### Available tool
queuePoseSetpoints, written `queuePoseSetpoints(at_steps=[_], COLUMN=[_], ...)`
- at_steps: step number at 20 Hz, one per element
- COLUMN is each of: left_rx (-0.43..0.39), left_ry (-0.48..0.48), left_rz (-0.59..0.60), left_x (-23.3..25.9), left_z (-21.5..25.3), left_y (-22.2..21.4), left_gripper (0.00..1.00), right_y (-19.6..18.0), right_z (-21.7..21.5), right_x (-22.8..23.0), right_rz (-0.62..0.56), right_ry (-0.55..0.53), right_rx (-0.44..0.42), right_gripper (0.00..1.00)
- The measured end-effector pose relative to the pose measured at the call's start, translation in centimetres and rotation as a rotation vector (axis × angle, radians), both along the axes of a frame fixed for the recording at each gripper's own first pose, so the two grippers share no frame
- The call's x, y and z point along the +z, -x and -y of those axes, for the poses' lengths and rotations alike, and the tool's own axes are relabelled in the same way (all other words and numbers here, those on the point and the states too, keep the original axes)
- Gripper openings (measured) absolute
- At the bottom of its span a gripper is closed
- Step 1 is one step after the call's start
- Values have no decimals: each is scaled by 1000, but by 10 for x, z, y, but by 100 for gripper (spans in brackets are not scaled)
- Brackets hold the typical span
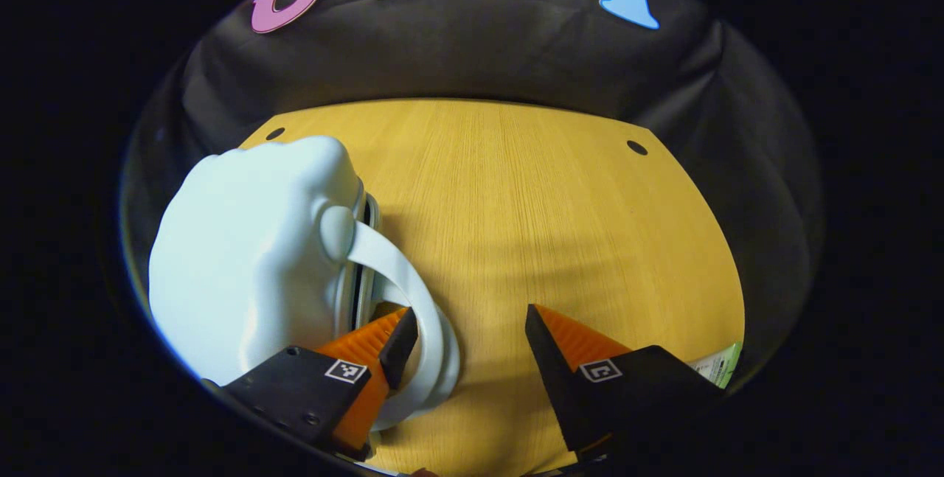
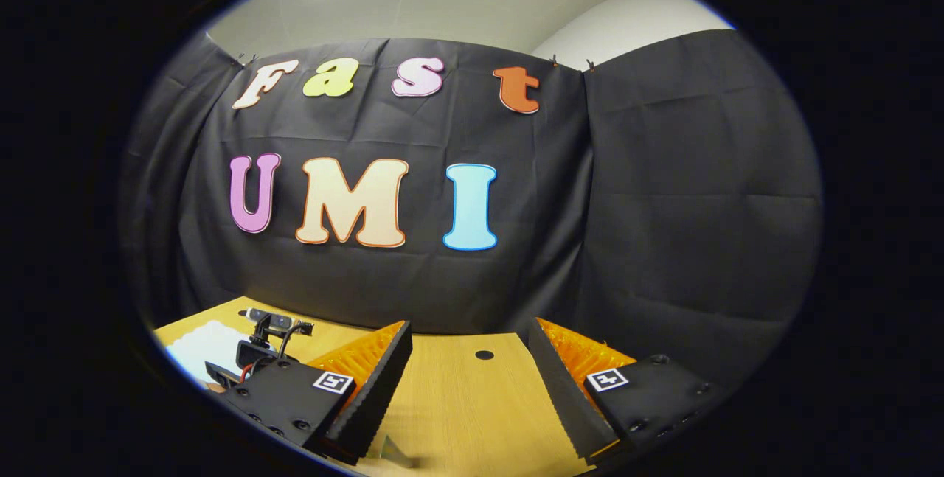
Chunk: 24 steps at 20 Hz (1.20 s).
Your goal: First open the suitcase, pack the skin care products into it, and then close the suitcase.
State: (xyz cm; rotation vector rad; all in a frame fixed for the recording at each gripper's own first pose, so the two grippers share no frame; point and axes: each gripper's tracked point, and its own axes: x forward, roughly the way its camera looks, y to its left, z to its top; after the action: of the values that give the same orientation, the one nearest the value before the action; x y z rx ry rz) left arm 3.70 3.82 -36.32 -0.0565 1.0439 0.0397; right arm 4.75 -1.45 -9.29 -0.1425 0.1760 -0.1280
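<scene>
Left gripper view: left gripper (image 1: 466, 340), jaws wide, one finger hooked under the suitcase (image 1: 251, 263) handle (image 1: 413, 300); the looped handle may slip off. Right gripper (image 2: 468, 374) hangs wide, empty.

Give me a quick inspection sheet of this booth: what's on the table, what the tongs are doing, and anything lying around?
Surface: wooden table, pale grain, small round holes near its far corners.
Job's things: white suitcase, closed, on the table; its looped handle curves around one finger of the left tongs.
Clutter: edge of a labelled packet at the table's near side; too little shows to identify it.
Grippers: left tongs open, at the handle; right tongs open, above the table, holding nothing.
Cables: thin wires on the other tongs, seen in the right gripper view.
Surroundings: black cloth wall, light ceiling above.
</scene>
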Motion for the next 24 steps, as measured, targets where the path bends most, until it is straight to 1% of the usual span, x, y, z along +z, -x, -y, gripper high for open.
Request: queuePoseSetpoints(at_steps=[1,2,3,4,5,6,8,11,12,15,18,19,20,21,24], left_rx=[-2,-9,-14,-16,-19,-23,-44,-104,-114,-117,-131,-132,-132,-131,-111], left_ry=[-20,-50,-71,-88,-84,-65,-60,-119,-118,-81,-104,-110,-119,-127,-131], left_rz=[-7,-4,-2,-5,-7,-11,-10,-12,4,18,53,67,73,84,137], left_x=[-1,0,1,1,1,4,6,21,30,51,78,88,97,108,137], left_z=[-4,-10,-16,-21,-24,-23,-21,-22,-25,-26,-33,-36,-40,-44,-60], left_y=[1,0,0,1,1,3,2,1,0,5,7,5,8,6,2], left_gripper=[86,72,64,45,26,13,10,4,1,0,0,0,0,0,0], right_y=[0,1,2,2,3,4,4,2,1,0,-1,-1,-1,-1,0], right_z=[1,1,2,2,1,1,0,-3,-4,-10,-18,-20,-22,-24,-29], right_x=[0,0,0,0,0,-1,-1,1,0,-2,-5,-5,-6,-6,-7], right_rz=[2,4,6,8,10,11,15,24,27,33,30,31,31,32,36], right_ry=[2,4,5,5,4,2,-4,-19,-24,-41,-63,-70,-78,-83,-94], right_rx=[-2,-2,-3,-2,0,2,9,22,29,55,84,92,100,106,122], right_gripper=[98,98,98,98,98,99,99,99,99,99,99,100,99,100,99])
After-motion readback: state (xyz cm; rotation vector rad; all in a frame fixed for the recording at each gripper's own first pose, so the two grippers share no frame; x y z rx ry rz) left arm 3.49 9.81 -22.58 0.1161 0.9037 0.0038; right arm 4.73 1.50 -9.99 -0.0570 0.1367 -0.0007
